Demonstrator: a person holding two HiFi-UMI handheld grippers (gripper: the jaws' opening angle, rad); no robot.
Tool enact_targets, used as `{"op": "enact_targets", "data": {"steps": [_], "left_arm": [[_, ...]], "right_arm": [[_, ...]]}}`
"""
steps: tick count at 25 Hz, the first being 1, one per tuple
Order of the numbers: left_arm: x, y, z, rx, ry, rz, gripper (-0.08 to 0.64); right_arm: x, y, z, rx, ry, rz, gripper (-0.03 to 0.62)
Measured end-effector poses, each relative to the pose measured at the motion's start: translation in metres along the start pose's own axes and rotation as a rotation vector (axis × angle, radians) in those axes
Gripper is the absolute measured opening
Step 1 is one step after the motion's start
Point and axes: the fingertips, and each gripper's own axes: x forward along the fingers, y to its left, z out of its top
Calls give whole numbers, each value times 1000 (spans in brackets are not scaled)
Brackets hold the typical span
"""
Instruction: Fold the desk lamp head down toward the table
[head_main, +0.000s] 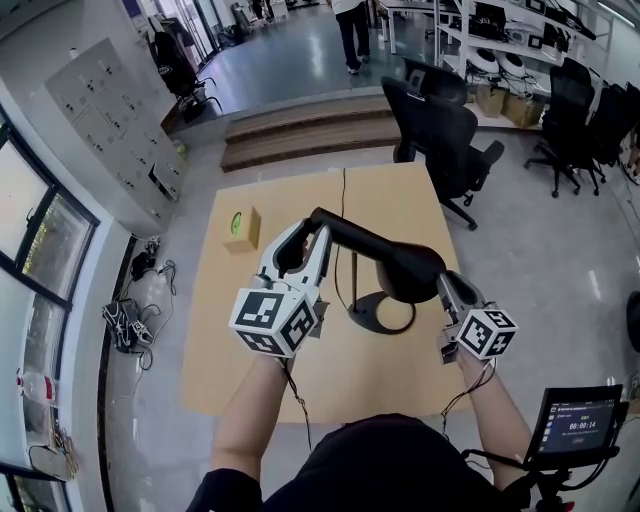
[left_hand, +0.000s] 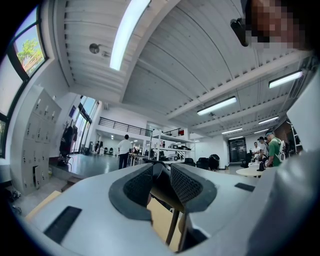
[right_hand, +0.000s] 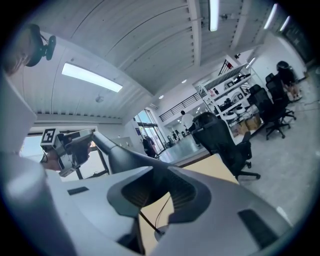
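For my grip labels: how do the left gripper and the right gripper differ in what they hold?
The left gripper clamps the lamp arm near its bend; the right gripper clamps the lamp head. The left gripper is left of the lamp base, the right gripper right of it. Both grip the same lamp.

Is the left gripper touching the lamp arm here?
Touching. In the left gripper view, the left gripper has both pads pressed against the dark lamp arm, with no gap.
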Motion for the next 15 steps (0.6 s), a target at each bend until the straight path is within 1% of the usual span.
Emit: {"op": "enact_targets", "data": {"steps": [9,15], "left_arm": [[-1,-4,5,18,-9,-6,118],[-2,-4,10,16,-20,-6,118]], "right_arm": [[3,1,-8,40,0,12,84],[4,5,-10,61,-6,16,84]]}}
